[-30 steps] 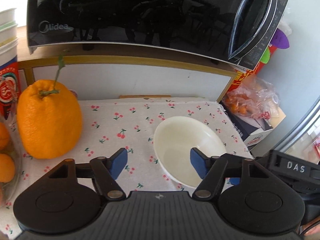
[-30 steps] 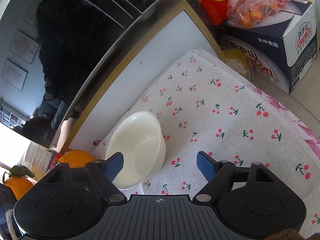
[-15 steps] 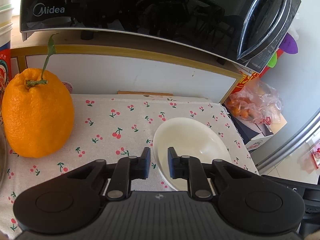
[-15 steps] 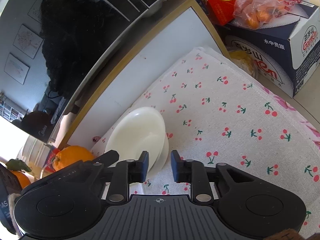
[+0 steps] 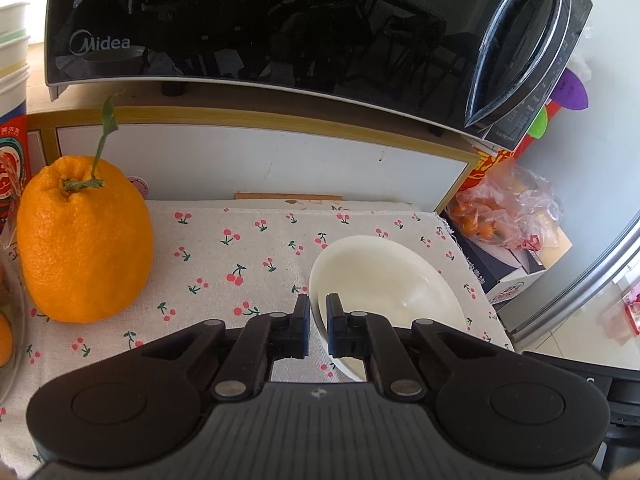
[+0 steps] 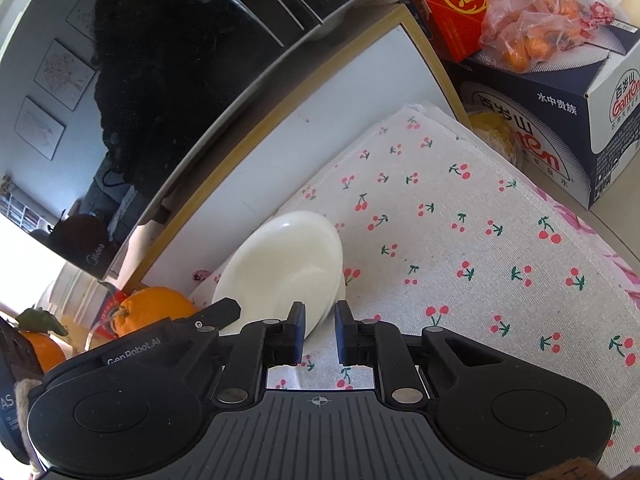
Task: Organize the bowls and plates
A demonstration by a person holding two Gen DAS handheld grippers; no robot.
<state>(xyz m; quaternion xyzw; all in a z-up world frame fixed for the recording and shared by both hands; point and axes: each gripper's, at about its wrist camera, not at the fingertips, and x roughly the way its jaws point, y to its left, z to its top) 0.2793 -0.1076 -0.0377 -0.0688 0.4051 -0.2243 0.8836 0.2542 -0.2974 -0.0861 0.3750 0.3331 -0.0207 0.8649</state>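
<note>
Both tools are on the white bowl [image 5: 384, 280] now, lower right of centre in the left wrist view, sitting on the cherry-print cloth [image 5: 240, 248] over the tabletop. The left tool [image 5: 318, 330] has just been closing and its pads pinch the near rim. The right tool [image 6: 319, 334] has just been closing too, clamped on the rim at the bowl's other side, bottom centre of its own view. So the grab looks done, and the lift should come next, kept level with both hands rising together. Room is tight: the microwave [image 5: 280, 24] overhangs behind, the big orange [image 5: 84, 240] stands at left, and the cloth's edge and boxes [image 6: 560, 120] sit at right.
</note>
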